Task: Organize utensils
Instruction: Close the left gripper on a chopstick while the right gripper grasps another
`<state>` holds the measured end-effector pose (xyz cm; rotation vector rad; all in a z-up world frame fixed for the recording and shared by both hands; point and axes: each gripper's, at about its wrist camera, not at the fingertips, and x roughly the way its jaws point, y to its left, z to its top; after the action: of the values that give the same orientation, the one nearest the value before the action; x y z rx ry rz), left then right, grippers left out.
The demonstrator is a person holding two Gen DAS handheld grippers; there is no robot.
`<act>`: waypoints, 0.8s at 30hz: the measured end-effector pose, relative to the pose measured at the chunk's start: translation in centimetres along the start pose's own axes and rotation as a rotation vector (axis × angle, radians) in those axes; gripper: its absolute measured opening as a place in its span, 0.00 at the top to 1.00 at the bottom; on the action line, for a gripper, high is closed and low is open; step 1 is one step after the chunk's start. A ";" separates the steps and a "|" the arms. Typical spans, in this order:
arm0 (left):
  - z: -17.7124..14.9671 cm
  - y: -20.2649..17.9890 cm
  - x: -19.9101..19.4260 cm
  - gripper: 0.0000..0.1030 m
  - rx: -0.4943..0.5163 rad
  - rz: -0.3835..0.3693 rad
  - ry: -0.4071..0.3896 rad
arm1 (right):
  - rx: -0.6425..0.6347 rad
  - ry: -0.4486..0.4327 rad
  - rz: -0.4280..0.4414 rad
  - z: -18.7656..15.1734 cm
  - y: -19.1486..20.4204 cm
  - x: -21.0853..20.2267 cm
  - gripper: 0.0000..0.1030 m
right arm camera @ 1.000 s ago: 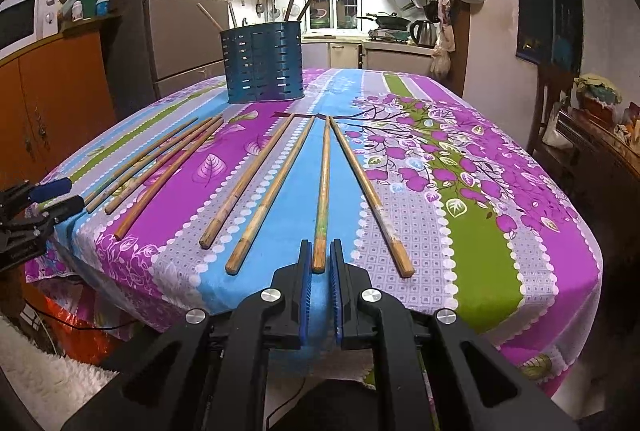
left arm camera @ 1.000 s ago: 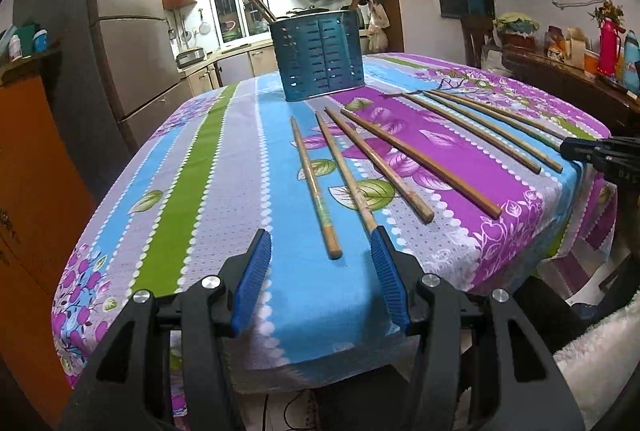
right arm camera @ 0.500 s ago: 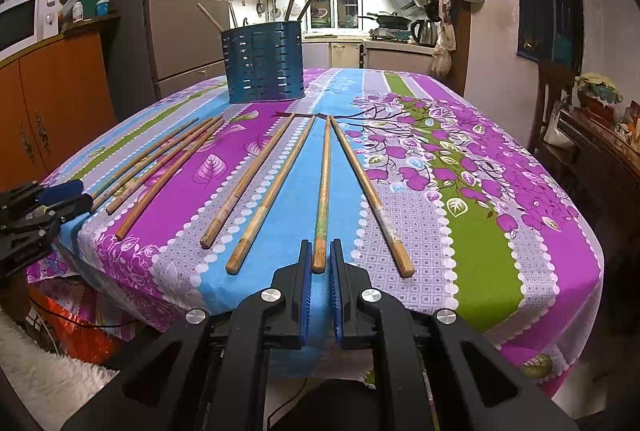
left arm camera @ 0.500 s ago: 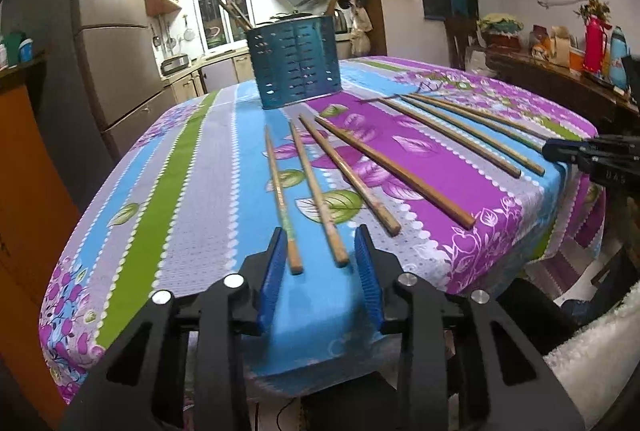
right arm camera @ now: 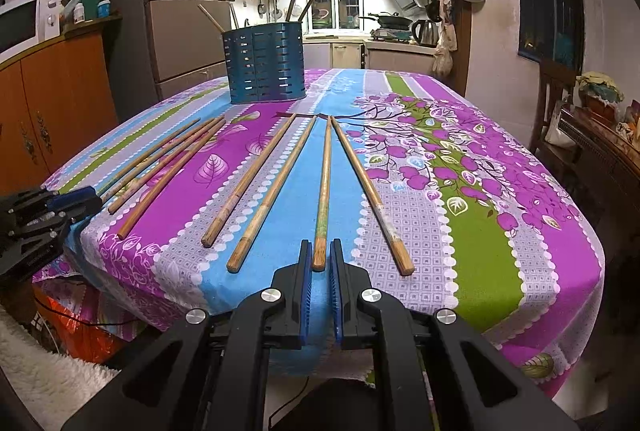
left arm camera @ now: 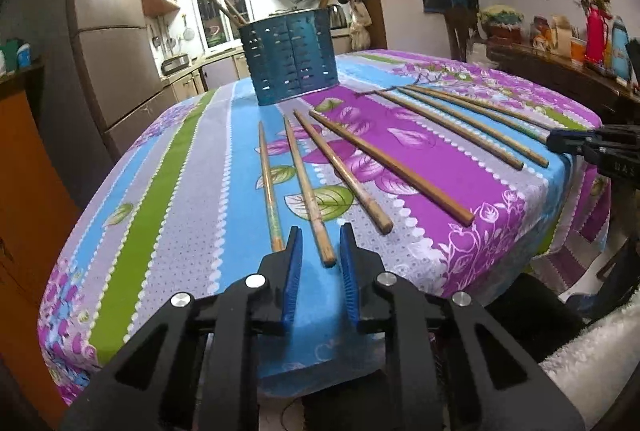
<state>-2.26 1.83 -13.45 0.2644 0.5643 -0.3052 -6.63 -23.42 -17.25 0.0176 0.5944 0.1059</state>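
- Left gripper (left arm camera: 319, 245), black frame with blue ribbed pads: jaws just been closing, now narrow; near end of a pale wooden chopstick (left arm camera: 308, 193) between the pads, a slim gap visible on each side, so not yet clamped.
- Just outside the left pad: butt of a thinner orange-tinted wooden chopstick (left arm camera: 268, 187), partly hidden behind that pad.
- Right of the tool, well clear: thick bamboo chopstick (left arm camera: 345, 177) and long dark-brown chopstick (left arm camera: 394, 169), both fanned toward the far end.
- Farther right: bundle of thin brown sticks (left arm camera: 464, 123), near ends beside the other tool's tip.
- Straight ahead past the chopstick tips: blue perforated metal utensil holder (left arm camera: 289, 58), upright on the flowered striped tablecloth (left arm camera: 172, 199), a few handles poking out.
- Right gripper (right arm camera: 319, 257), same build: jaws nearly together, butt of a green-banded wooden chopstick (right arm camera: 323, 191) sitting between the pad tips; pinch looks likely but contact not certain.
- Flanking it: one tan bamboo chopstick (right arm camera: 276, 191) to the left, one pale chopstick (right arm camera: 370, 191) to the right, both close yet apart.
- Same holder dead ahead, far end of table.
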 end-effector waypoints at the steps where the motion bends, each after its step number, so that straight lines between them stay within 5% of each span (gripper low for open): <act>1: 0.0 0.0 0.0 0.85 -0.005 -0.002 0.001 | 0.000 -0.001 0.001 0.0 0.0 0.0 0.90; 24: 0.1 0.0 -0.4 0.95 -0.089 0.040 -0.031 | 0.027 -0.031 0.011 -0.7 -0.4 -1.0 0.93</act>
<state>-2.52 1.90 -13.16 0.1843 0.5404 -0.2440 -7.81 -23.88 -17.28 0.0486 0.5649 0.1080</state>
